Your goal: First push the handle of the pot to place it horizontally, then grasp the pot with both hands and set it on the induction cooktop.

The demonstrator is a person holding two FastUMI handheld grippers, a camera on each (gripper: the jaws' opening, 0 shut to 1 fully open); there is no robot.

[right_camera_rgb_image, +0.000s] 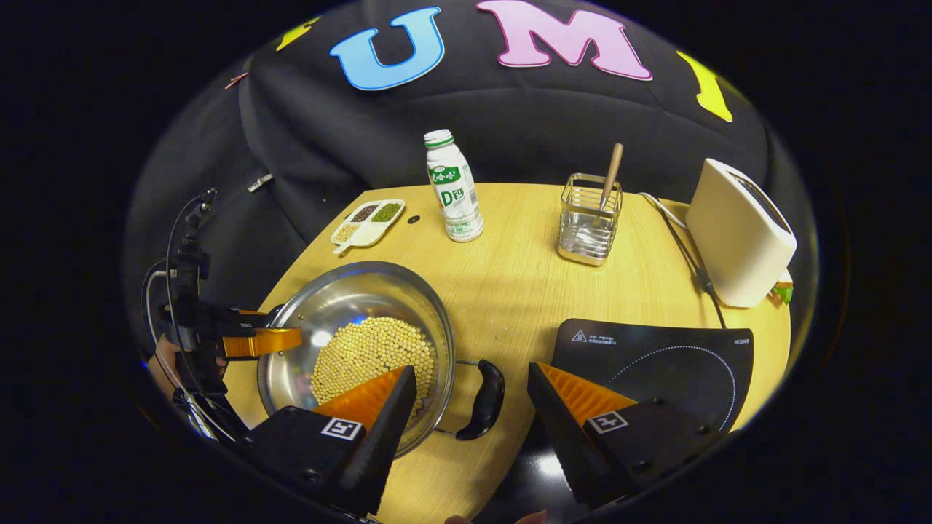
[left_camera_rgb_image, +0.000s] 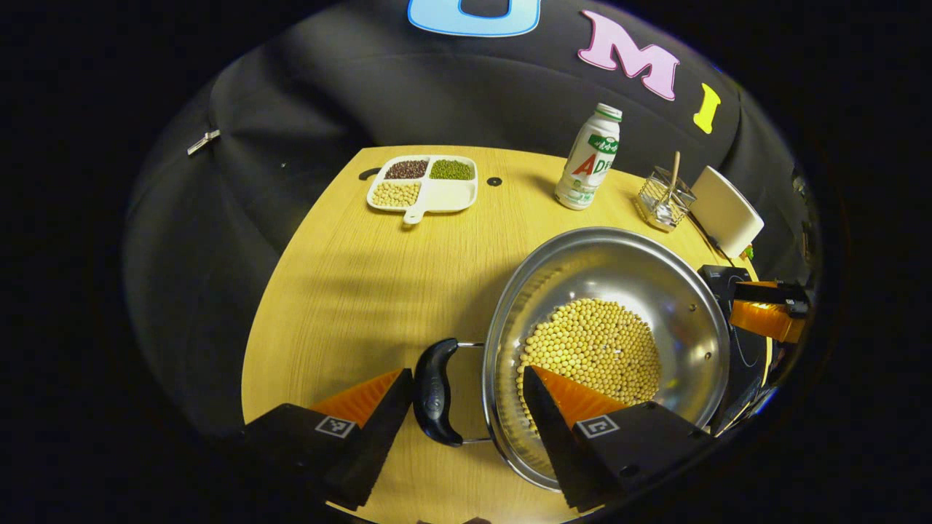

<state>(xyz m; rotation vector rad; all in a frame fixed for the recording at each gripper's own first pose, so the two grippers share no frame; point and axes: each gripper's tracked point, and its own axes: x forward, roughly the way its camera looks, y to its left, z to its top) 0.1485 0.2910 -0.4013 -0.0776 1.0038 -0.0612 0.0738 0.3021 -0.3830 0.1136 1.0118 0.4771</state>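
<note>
With both handles lying level, I hold the left tongs and right tongs open astride them; next, close and carry the pot onto the cooktop.

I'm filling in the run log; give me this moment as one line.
phase: pre-grasp | pot: on table, off cooktop | left hand-held gripper: open, straddles handle | right hand-held gripper: open, straddles other handle

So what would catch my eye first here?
Probably the shiny steel pot of yellow beans on the wooden table, each gripper open around one of its black handles. Next, the black induction cooktop to its side, with a white toaster behind.
</note>
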